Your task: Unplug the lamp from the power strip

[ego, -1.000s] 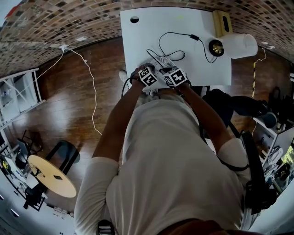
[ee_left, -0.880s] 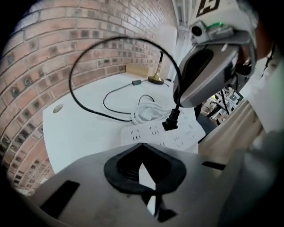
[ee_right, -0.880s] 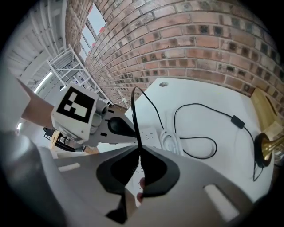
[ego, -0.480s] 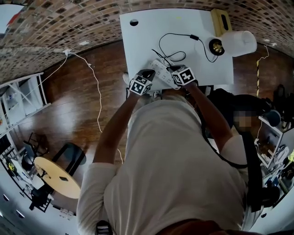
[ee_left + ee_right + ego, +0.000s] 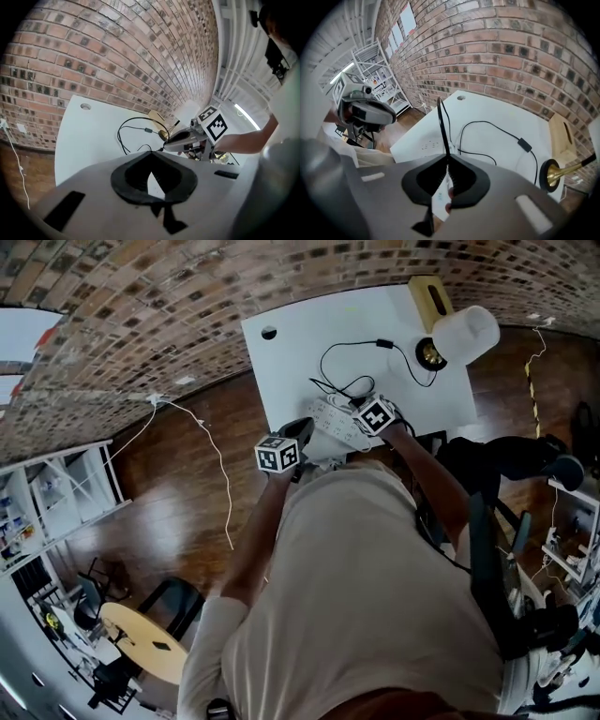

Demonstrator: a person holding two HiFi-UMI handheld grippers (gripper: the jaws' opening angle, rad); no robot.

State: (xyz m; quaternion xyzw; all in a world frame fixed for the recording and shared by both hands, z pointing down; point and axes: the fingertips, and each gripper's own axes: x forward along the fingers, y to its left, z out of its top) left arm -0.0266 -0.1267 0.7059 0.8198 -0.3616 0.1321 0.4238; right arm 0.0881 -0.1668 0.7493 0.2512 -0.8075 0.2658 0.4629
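- Your right tongs [image 5: 445, 158] are pinching the black cord [image 5: 439, 119] over the power strip [image 5: 336, 420], which is lying by the bench's [image 5: 300, 343] front edge.
- The lamp [image 5: 461, 334] is standing at its far right corner.
- Your left tongs [image 5: 150, 153] are hanging pressed together, empty, by the front-left corner.

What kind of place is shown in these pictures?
Probably an indoor workshop or lab room: a brick wall, a wooden floor, white metal shelves and a white table with a lamp.

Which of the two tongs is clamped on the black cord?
The right tongs: the black cord runs up from between their closed tips. The left tongs are shut on nothing.
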